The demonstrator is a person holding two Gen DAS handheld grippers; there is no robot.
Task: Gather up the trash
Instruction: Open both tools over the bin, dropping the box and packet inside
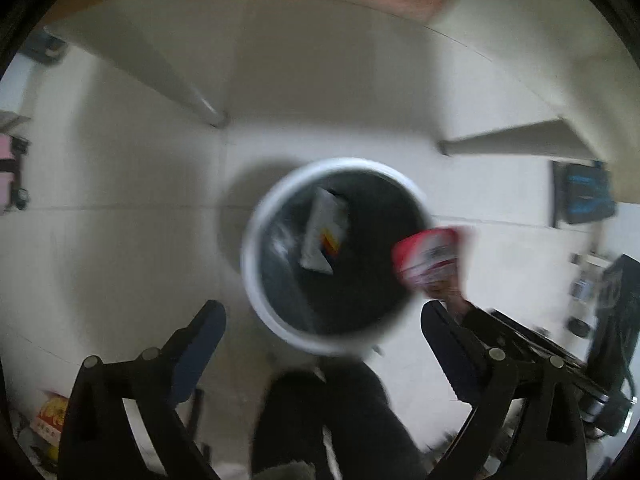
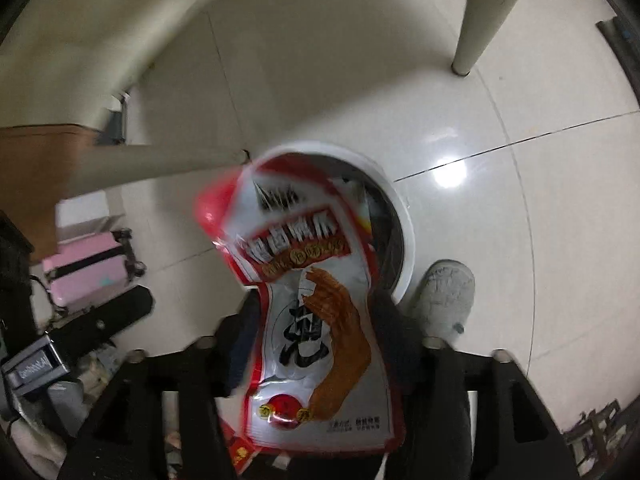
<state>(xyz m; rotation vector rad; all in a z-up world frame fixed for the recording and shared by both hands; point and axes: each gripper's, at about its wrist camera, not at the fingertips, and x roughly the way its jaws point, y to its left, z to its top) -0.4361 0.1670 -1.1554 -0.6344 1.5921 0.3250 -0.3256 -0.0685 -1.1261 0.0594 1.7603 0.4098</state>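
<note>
A round white-rimmed trash bin (image 1: 256,280) with a dark liner stands on the tiled floor. A white wrapper (image 1: 324,232) lies inside it. My left gripper (image 1: 324,320) is open and empty above the bin's near rim. My right gripper (image 2: 316,320) is shut on a red and silver snack bag (image 2: 304,264), held over the bin's rim (image 2: 404,220). The same bag (image 1: 430,258) shows in the left wrist view at the bin's right edge, with the right gripper (image 1: 476,316) below it.
Pale table legs (image 1: 188,92) (image 2: 476,20) stand around the bin. A grey slipper (image 2: 444,296) is beside the bin. A pink case (image 2: 88,268) and dark gear (image 2: 36,364) lie to the left. A yellow packet (image 1: 50,420) lies on the floor.
</note>
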